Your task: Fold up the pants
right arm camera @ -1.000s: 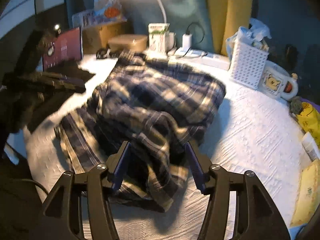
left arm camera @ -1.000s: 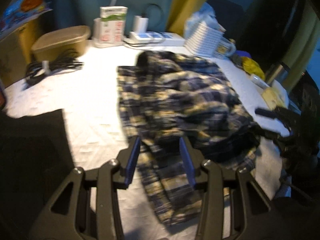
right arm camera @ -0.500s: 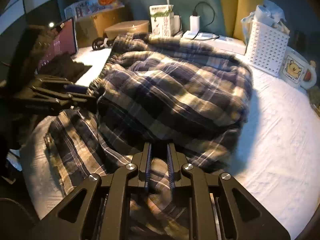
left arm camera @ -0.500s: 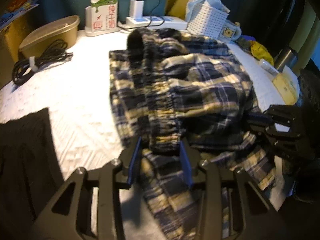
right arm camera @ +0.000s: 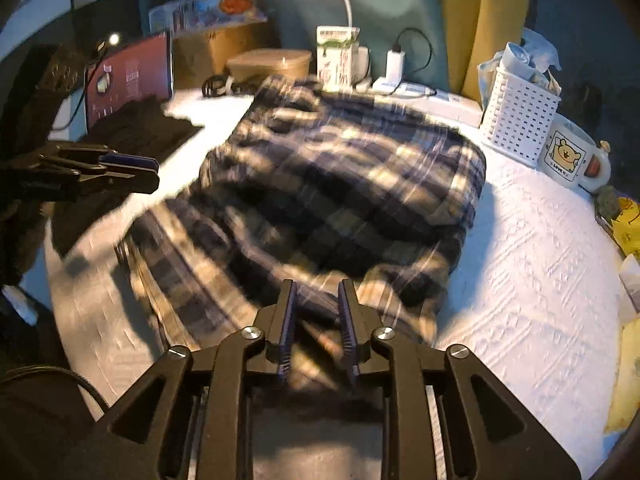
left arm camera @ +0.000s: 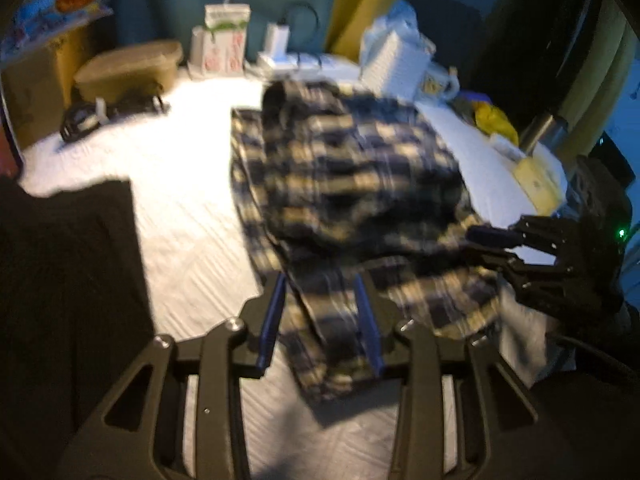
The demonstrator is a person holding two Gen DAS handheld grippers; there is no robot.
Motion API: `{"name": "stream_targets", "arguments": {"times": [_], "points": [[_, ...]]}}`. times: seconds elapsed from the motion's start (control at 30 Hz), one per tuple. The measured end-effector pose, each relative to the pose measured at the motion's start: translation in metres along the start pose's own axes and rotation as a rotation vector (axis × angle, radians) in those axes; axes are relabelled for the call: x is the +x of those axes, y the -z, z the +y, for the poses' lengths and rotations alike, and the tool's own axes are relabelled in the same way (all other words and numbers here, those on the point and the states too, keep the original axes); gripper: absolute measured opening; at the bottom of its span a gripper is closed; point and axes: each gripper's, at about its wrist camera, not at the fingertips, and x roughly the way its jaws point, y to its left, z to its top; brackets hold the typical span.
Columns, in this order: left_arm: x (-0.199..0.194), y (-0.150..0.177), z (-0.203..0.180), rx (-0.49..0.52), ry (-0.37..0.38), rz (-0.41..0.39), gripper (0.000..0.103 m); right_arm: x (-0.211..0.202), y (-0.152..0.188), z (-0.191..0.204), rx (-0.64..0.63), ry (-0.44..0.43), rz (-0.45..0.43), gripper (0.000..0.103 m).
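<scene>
- blue and cream plaid cloth pants (left arm camera: 344, 184), bunched in a loose heap on the white textured worktop (left arm camera: 188, 184); blurred in both views.
- left tool (left arm camera: 320, 308), black with blue pads, jaws part open around a strip of the plaid cloth at the heap's near edge; cannot tell whether the pads press on it.
- right tool (right arm camera: 318, 312), same make, jaws narrow and opening, plaid cloth lying between them; pads not seen to pinch it.
- seen from the left wrist, right tool at the heap's right edge; from the right wrist, left tool at the far left, beside a dark cloth (right arm camera: 140, 128).
- white perforated plastic basket (right arm camera: 518, 114) behind the heap on the right, touching or just beside a white mug (right arm camera: 568, 156) printed with a yellow bear; small writing under the bear, seemingly "love u".
- white and green carton (right arm camera: 336, 56) with red print, too blurred to read, near a white charger plug (right arm camera: 394, 64).
- red-screened tablet (right arm camera: 128, 76) propped at the left, text too small to read.
- tan lidded tub (right arm camera: 270, 62) at the back.
</scene>
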Motion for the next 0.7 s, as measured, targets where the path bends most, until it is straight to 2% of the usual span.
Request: {"name": "stream_targets", "arguments": {"times": [0.07,0.23,0.33,0.4,0.47,0.6,0.7], "points": [[0.016,0.008,0.001,-0.016,-0.022,0.059,0.037,0.006,0.007,0.004,-0.003,0.016,0.009,0.024],[0.001,0.005,0.006,-0.015,-0.044,0.025,0.037,-0.008,0.008,0.002,-0.021,-0.009,0.025,0.026],[-0.016,-0.017,0.010,0.012,-0.068,-0.042,0.037,-0.024,-0.001,-0.013,-0.010,-0.020,-0.031,0.030],[-0.018,-0.037,0.012,0.036,-0.073,-0.081,0.037,-0.028,-0.015,-0.030,0.009,0.016,-0.073,0.043],[-0.011,-0.060,0.011,0.065,-0.087,-0.102,0.037,-0.026,-0.031,-0.050,0.023,0.067,-0.102,0.048],[0.012,-0.099,0.003,0.142,-0.082,-0.132,0.037,-0.006,-0.059,-0.093,0.112,0.080,-0.130,0.048],[0.040,-0.121,0.001,0.180,-0.086,-0.114,0.038,0.018,-0.077,-0.118,0.156,0.076,-0.113,0.048]]}}
